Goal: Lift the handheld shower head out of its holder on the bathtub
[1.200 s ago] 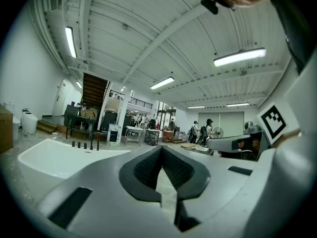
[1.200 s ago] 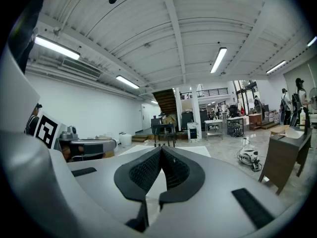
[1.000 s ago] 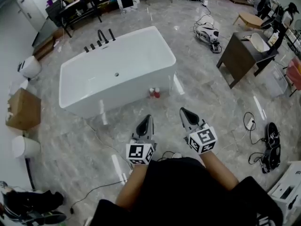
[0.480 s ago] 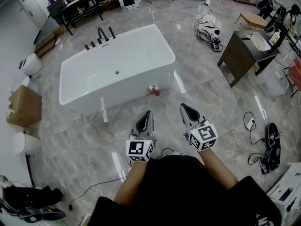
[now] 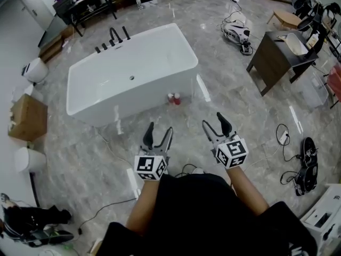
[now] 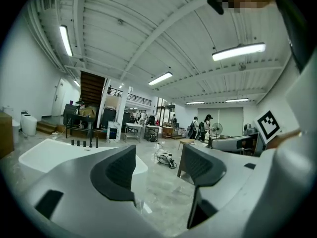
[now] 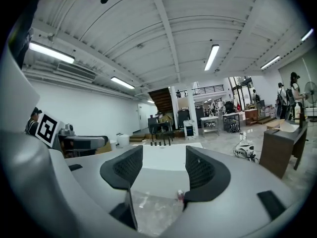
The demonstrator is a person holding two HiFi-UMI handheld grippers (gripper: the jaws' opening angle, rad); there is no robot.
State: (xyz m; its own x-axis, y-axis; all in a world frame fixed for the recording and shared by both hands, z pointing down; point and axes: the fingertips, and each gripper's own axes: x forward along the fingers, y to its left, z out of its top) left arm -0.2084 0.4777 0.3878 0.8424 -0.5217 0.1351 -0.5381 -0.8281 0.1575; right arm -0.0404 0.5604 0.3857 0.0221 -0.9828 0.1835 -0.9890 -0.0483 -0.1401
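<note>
The left tongs and right tongs, both opening and empty, point toward the white bathtub.

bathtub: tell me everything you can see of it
The bathtub is a white, glossy, freestanding rectangular tub with rounded corners, standing angled on the grey tiled floor. It looks empty, with a small dark drain inside. A row of black fittings stands on its far rim. Two small red containers sit on the floor by its near wall.

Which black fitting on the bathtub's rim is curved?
The arched spout, beside the tall straight rod at the row's right end; the others are straight.
</note>
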